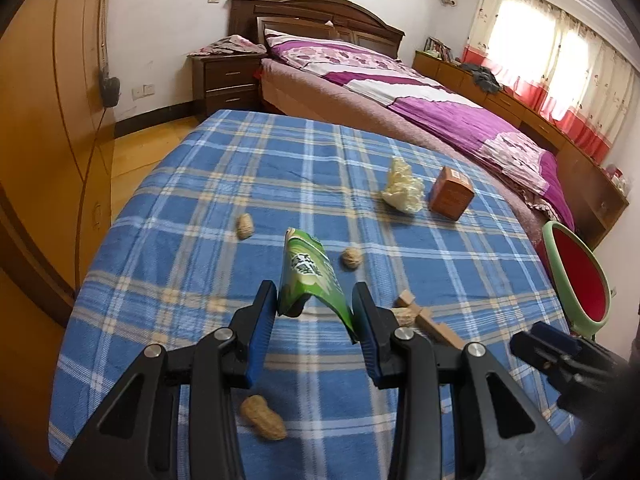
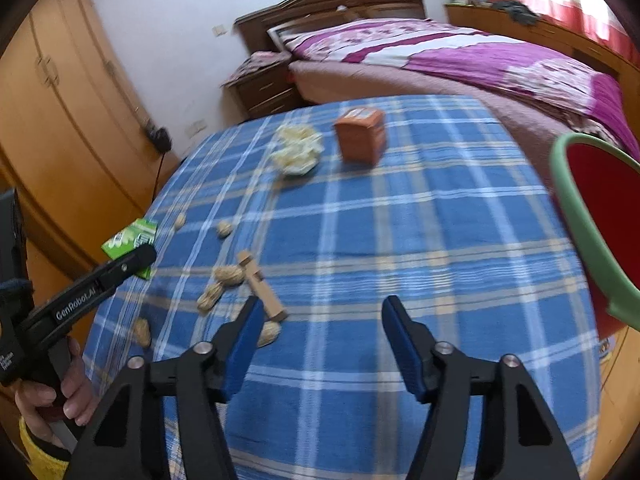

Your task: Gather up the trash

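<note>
My left gripper (image 1: 315,292) is shut on a green snack wrapper (image 1: 310,276), which bows between the blue pads above the blue plaid tablecloth (image 1: 200,184). The right wrist view shows the same wrapper (image 2: 130,238) in the left gripper (image 2: 140,256) at the table's left edge, a hand on its handle. My right gripper (image 2: 322,304) is open over bare cloth with nothing between its fingers. Several peanut shells (image 2: 228,274) and a wooden piece (image 2: 262,286) lie to its left. Crumpled paper (image 2: 296,150) and an orange box (image 2: 360,136) sit farther back. A green-rimmed red bin (image 2: 572,208) stands at the right.
A bed with a purple cover (image 1: 440,96) runs along the far right of the table. A dark nightstand (image 1: 228,80) stands behind, and wooden wardrobes (image 2: 60,100) line the left wall. More peanut shells (image 1: 262,422) lie under and around the left gripper.
</note>
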`<control>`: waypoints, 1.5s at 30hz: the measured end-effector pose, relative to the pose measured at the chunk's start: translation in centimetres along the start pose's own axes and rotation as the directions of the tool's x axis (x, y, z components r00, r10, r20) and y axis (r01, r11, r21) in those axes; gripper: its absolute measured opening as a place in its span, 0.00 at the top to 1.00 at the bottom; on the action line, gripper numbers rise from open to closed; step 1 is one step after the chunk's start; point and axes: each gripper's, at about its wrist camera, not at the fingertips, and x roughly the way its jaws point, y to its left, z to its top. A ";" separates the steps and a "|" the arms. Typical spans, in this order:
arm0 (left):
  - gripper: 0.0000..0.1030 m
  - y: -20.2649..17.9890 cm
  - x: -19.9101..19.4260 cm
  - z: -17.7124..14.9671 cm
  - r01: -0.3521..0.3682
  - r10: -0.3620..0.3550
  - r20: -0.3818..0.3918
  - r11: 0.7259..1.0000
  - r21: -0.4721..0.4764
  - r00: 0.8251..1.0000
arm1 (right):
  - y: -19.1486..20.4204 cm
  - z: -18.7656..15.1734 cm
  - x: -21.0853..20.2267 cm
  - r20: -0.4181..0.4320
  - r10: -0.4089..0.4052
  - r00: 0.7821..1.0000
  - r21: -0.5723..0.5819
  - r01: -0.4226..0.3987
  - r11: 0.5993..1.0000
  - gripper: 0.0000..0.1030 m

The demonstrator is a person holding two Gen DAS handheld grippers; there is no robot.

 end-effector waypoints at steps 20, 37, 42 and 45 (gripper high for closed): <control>0.61 1.7 0.7 -0.8 0.022 -0.022 -0.014 0.999 -0.034 1.000 | 4.1 -0.2 4.9 -0.076 -0.018 0.997 -0.130 0.008 0.991 0.79; 0.62 -0.8 0.1 -0.6 0.064 -0.064 -0.017 0.998 0.005 0.998 | -0.1 0.0 1.2 0.032 0.003 0.999 0.033 -0.004 0.999 0.88; 0.61 -2.4 -0.1 -0.4 0.086 -0.086 -0.021 0.996 0.033 0.996 | -1.7 0.0 -1.0 0.082 -0.016 0.997 0.069 0.011 0.998 0.88; 0.61 -3.6 -0.3 -0.2 0.100 -0.099 -0.022 0.993 0.057 0.995 | -2.6 0.1 -2.2 0.109 -0.035 0.993 0.088 0.025 0.996 0.88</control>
